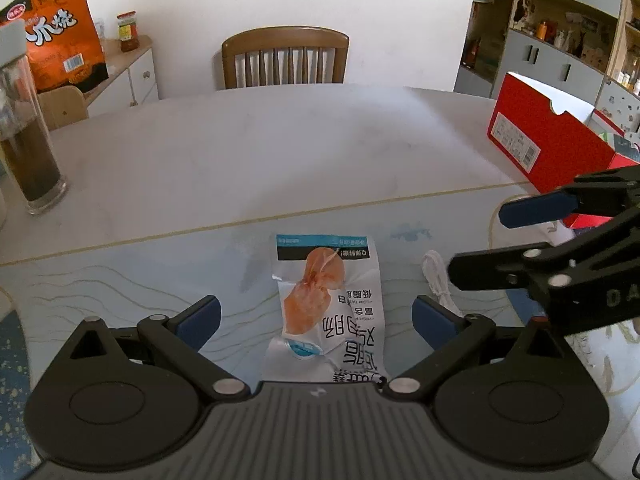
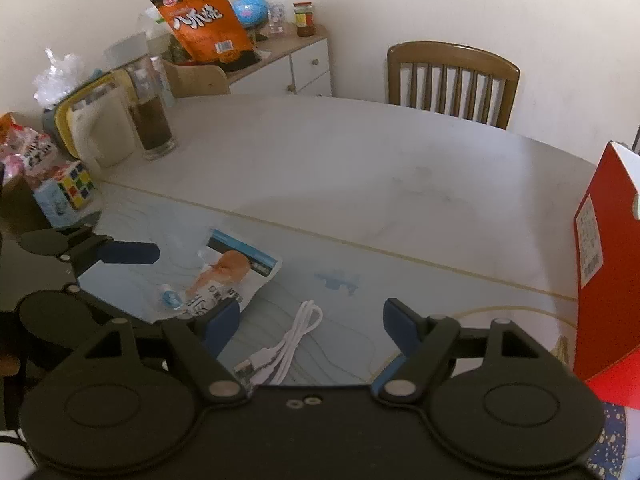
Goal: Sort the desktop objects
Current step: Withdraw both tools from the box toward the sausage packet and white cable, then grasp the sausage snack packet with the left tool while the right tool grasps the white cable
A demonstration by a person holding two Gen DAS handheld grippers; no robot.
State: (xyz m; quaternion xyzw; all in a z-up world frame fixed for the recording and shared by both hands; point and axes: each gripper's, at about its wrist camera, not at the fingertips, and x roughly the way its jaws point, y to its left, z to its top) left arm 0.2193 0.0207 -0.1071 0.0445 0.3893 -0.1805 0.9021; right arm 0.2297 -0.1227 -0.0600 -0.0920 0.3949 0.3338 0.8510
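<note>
Left gripper (image 1: 316,322): we found its fingers spread wide, grasping nothing, poised over the snack packet (image 1: 328,308).
Right gripper (image 2: 312,330): we recorded its fingers released, likewise empty, above the white cable (image 2: 294,344).
Snack packet: lay flat on the pale blue mat (image 1: 120,288), between the left fingers.
White cable: coiled on the mat, just beside the packet.
Red box (image 1: 548,140): stood at the table's right edge.

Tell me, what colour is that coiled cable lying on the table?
White; the thin coiled cable shows best in the right wrist view, between the open right gripper fingers.
</note>
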